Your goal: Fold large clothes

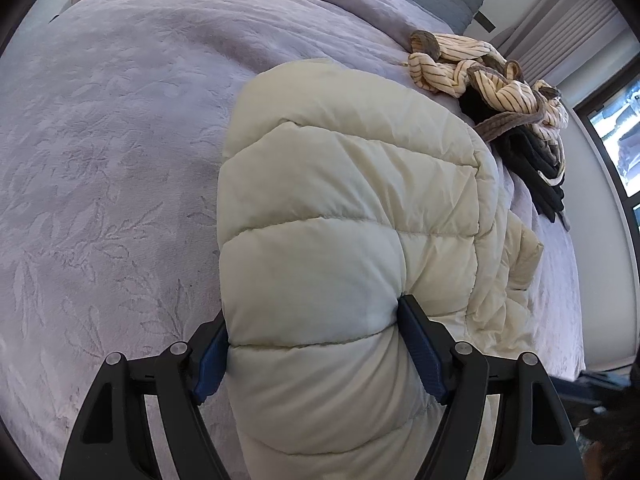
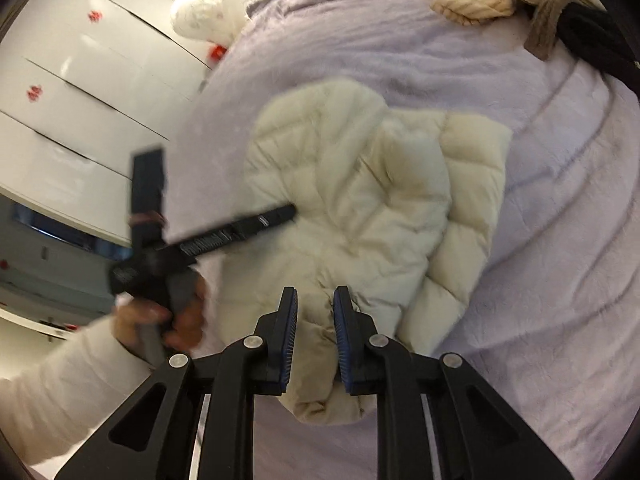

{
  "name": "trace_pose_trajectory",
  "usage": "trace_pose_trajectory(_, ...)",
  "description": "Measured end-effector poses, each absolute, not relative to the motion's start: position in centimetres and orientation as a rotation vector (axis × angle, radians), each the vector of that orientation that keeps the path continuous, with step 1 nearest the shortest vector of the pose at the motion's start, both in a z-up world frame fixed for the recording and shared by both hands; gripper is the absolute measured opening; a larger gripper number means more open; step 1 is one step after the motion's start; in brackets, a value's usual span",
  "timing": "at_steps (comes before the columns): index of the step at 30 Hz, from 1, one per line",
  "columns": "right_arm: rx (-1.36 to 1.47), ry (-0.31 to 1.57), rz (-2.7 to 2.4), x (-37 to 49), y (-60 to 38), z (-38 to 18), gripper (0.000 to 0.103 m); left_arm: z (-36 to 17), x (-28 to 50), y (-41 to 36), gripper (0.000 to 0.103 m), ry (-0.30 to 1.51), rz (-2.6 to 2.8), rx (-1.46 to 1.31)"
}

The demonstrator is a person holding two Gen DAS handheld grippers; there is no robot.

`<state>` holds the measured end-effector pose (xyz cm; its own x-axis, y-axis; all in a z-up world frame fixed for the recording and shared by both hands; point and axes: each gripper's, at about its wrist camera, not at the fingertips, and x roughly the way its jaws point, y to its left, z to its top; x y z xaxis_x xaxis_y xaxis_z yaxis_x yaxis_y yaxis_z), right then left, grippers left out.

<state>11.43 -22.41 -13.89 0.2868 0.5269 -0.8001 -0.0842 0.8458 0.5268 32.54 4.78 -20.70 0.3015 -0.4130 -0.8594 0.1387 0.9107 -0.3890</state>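
Left gripper (image 1: 312,336) comes first: its blue-padded jaws stand wide and press either side of a thick quilted fold of the cream puffer jacket (image 1: 344,200), so it is clenched on a bulky wad of that garment, not on a thin edge. From this wrist view the jacket lies on the lilac bedspread (image 1: 100,160), doubled into a long puffy band running away from the camera, with a looser crumpled part trailing off to its right. Further right, near the bed's far edge, a striped garment (image 1: 472,68) sits on top of dark clothes (image 1: 540,160), heaped and unfolded. Right gripper (image 2: 315,312) hangs above the near end of the jacket (image 2: 360,200); its jaws stand narrowly parted with a tongue of cream fabric showing between them, but the frame is blurred and I cannot tell whether the pads actually pinch it. In that view the jacket looks partly gathered, sleeves or sides drawn inward, yet its outline is lumpy and uneven. My judgement: the fold is midway, one layer is over, and the jacket needs squaring and at least one more fold, while the pile waits untouched.
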Motion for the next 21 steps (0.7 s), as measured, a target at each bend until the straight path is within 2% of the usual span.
trace_pose_trajectory(7,0.364,1.276,0.351,9.1,-23.7,-18.7,0.02,-18.5,31.0,6.4,0.077,1.158,-0.353,-0.291)
trace_pose_trajectory(14,0.475,1.287,0.327,8.1,-25.9,-22.5,0.019,-15.8,26.3,7.3,0.077,1.097,-0.381,-0.302)
trace_pose_trajectory(21,0.544,1.287,0.331,7.4,-27.7,-24.9,0.018,-17.7,22.8,3.2,0.077,1.13,-0.41,-0.212)
